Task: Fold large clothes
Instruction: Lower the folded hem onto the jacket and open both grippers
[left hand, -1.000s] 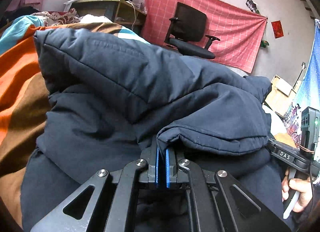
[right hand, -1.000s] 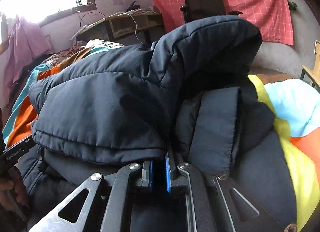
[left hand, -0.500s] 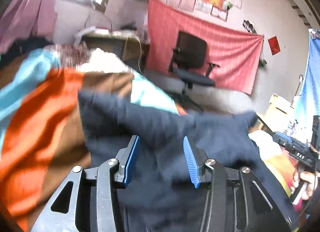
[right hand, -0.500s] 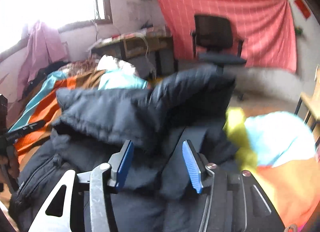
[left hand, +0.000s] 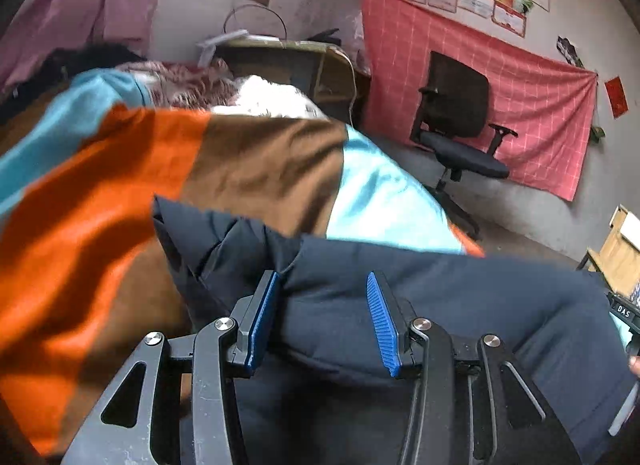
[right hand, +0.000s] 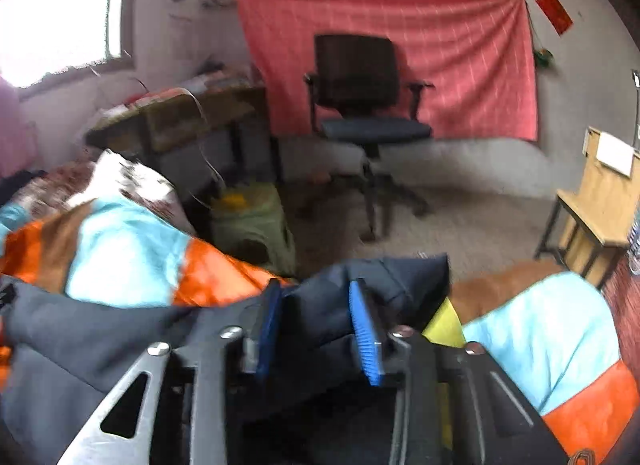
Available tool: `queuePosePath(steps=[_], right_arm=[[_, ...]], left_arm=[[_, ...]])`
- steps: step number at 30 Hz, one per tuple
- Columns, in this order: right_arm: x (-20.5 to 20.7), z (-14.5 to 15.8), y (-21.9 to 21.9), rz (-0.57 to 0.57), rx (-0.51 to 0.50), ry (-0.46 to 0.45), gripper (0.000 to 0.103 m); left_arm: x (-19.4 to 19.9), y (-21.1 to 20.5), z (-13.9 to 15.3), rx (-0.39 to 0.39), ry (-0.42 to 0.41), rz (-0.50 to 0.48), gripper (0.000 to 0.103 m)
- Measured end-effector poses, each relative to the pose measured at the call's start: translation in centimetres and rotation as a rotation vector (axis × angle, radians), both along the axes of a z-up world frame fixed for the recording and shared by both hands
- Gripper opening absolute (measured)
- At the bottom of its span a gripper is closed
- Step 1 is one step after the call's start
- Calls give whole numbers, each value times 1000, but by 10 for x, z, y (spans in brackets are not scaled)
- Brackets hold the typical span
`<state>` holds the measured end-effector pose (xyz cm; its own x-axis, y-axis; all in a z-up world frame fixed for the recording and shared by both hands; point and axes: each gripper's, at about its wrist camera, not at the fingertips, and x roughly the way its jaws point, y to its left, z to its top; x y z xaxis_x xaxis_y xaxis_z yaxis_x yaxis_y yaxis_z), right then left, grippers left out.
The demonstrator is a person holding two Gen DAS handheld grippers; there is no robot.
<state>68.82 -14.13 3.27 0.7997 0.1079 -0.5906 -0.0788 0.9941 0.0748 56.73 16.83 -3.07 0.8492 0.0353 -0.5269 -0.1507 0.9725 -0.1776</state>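
A dark navy padded jacket (left hand: 460, 297) lies folded across a bedspread (left hand: 120, 193) of orange, brown and light blue blocks. My left gripper (left hand: 323, 277) hovers over the jacket's near fold with its blue pads apart; the fabric bulges up between them without being pinched. In the right wrist view the jacket (right hand: 100, 329) stretches off to the left. My right gripper (right hand: 315, 285) is over its far corner, jaws closing, with dark fabric showing between pads that do not press on it. The picture there is blurred.
A black office chair (right hand: 360, 105) stands before a red cloth on the far wall. A cluttered desk (left hand: 288, 61) sits at the head of the bed, with a green bin (right hand: 252, 225) on the floor beside it. A wooden stool (right hand: 600, 205) stands at the right.
Both grippers were shut on the raised jacket edge a second ago and have let go. They have drawn back and tilted up, and the jacket now lies low on the bed. The right jaws have narrowed again.
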Motion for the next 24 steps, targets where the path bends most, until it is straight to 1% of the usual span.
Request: queuePosePath(steps=[2, 3, 5, 8, 10, 11, 13, 14, 15, 16, 17, 18, 19, 21, 22, 24], right_arm=[[-1, -22, -5, 2, 1, 36, 28], [-2, -34, -8, 7, 5, 49, 27], [-6, -53, -13, 13, 30, 55, 25], [2, -68, -18, 12, 87, 94, 24], [5, -70, -18, 19, 85, 113, 24], [4, -66, -16, 20, 81, 111, 24], [-4, -51, -18, 21, 76, 104, 25], [-7, -43, -16, 24, 82, 100, 27], [-14, -31, -15, 38, 93, 83, 32], [-18, -20, -12, 56, 94, 65, 40], [-22, -10, -7, 82, 88, 52, 47], [-25, -1, 0, 106, 79, 39, 63], [-29, 8, 8, 137, 64, 26, 71], [-35, 22, 26, 202, 40, 26, 71], [-38, 25, 32, 232, 42, 29, 71], [-46, 29, 47, 313, 60, 45, 69]], left_arm=[[2, -7, -8, 4, -2, -3, 40], [3, -6, -12, -10, -9, 2, 40], [7, -9, -12, -17, -9, 5, 40], [8, -11, -11, 2, 4, 11, 40], [2, -12, 1, 12, 14, 27, 40], [-1, -12, 9, 8, 7, 28, 39], [-10, -19, 26, -3, -46, -20, 39], [-14, -26, 35, -4, -68, -70, 40], [-16, -37, 42, -8, -83, -141, 40], [-17, -50, 48, -3, -91, -212, 41], [-17, -60, 52, 3, -93, -261, 44], [-16, -71, 55, -4, -87, -322, 46], [-15, -77, 55, -20, -77, -366, 46], [-10, -91, 50, -70, -24, -470, 46], [-8, -96, 45, -65, 1, -485, 46], [-9, -104, 36, -17, 32, -487, 46]])
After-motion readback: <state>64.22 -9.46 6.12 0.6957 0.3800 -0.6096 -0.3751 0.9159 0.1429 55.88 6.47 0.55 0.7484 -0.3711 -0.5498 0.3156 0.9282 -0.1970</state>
